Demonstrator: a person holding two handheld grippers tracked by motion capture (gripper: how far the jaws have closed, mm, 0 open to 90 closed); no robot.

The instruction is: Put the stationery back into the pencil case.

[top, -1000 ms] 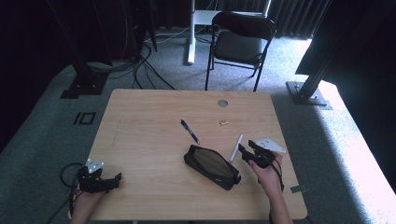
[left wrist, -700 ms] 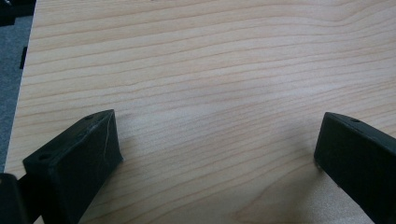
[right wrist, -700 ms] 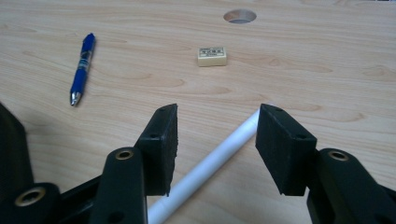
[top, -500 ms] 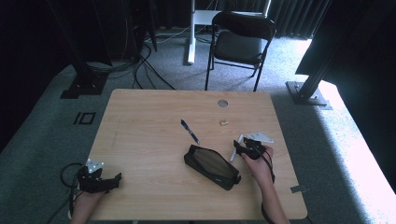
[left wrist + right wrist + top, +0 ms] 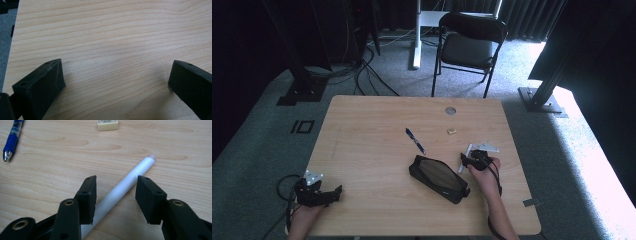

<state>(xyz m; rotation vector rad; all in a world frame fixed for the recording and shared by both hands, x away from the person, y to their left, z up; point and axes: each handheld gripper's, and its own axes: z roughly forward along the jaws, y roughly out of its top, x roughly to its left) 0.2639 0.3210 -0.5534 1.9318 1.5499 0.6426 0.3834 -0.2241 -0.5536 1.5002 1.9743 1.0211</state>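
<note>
Tongs on our right (image 5: pixel 116 200) straddle the white pen (image 5: pixel 120 188) lying on the tabletop (image 5: pixel 175 150), closing but not yet gripping; it looks light, stiff and slippery, so we'd pinch mid-barrel.

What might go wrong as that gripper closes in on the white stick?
The right gripper straddles the white stick, its jaws just closing with gaps on both sides. The stick lies slantwise between them, so it may twist or roll away rather than seat squarely. The black pouch lies close beside the hand and could get nudged. The eraser looks safely clear.
</note>
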